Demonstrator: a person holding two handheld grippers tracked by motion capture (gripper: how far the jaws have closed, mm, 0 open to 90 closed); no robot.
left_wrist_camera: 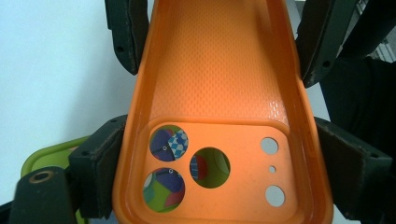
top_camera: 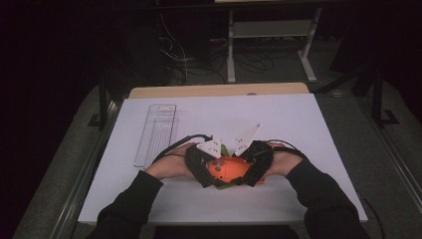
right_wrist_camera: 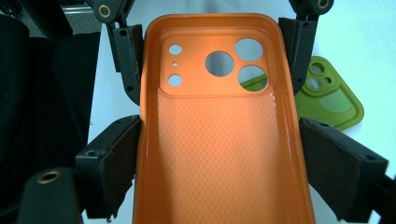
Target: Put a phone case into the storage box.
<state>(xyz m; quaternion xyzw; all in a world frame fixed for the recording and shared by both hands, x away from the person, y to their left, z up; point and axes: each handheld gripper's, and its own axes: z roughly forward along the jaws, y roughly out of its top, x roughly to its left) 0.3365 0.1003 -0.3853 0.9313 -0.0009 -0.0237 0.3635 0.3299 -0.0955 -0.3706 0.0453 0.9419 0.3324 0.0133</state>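
Holding one orange soft-plastic phone case (top_camera: 230,169) between them, the left gripper (top_camera: 211,167) and the right gripper (top_camera: 251,164) are meeting near the table's front edge, at about 6 o'clock on the white rectangular table top (top_camera: 298,124). A clear plastic oblong tray (top_camera: 157,134) is lying well apart at 10 o'clock. No writing is showing here.

Left gripper view: the near jaws are standing wide and pressing the case (left_wrist_camera: 219,107) by its long sides at the camera-hole end; the other gripper's jaws are clamping the far end at 12 o'clock. A green soft-plastic phone case (left_wrist_camera: 51,156) is lying under it at 8 o'clock, and a multicoloured pattern is peeping through the holes. No brand is readable.

Right gripper view: the jaws are likewise spread wide on the case's (right_wrist_camera: 219,140) plain end, pads touching both rims; the green case (right_wrist_camera: 334,100) is resting on the table at 2 o'clock.

Risks, as judged: the supple walls are likely bowing under squeeze, so the case could be popping free; uneven pulling could be twisting or dropping it onto the green case. No labels are legible.
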